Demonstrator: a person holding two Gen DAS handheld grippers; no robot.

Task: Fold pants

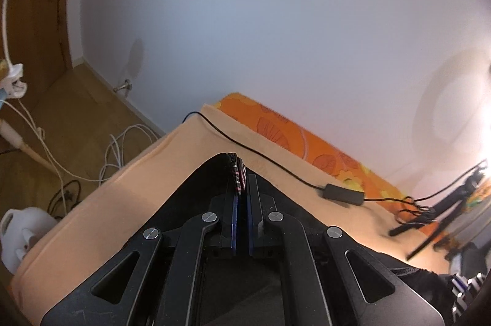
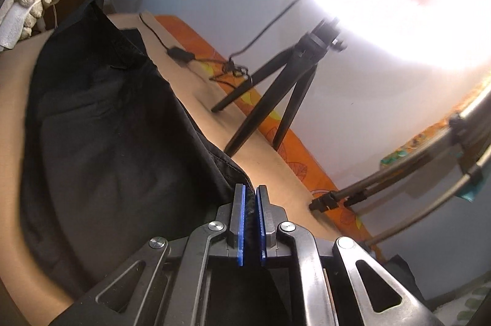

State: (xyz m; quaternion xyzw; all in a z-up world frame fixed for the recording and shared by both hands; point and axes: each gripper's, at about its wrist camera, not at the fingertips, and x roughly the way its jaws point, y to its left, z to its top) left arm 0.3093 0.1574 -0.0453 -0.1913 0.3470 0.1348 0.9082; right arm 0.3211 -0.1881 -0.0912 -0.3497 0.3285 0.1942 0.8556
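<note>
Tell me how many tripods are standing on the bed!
2. A small black tripod stands on the beige sheet near the wall; a silver tripod's legs come in at the right edge. More may be hidden.

The left gripper (image 1: 241, 197) is a matte black frame of angled linkage arms with triangular cut-outs and round silver screws (image 1: 152, 233) at the pivots; its two black fingers carry thin blue pads. The right gripper (image 2: 251, 203) has the same build, greyer in the light. In the right wrist view, a white knitted glove (image 2: 21, 1) covers the person's other hand.
</note>
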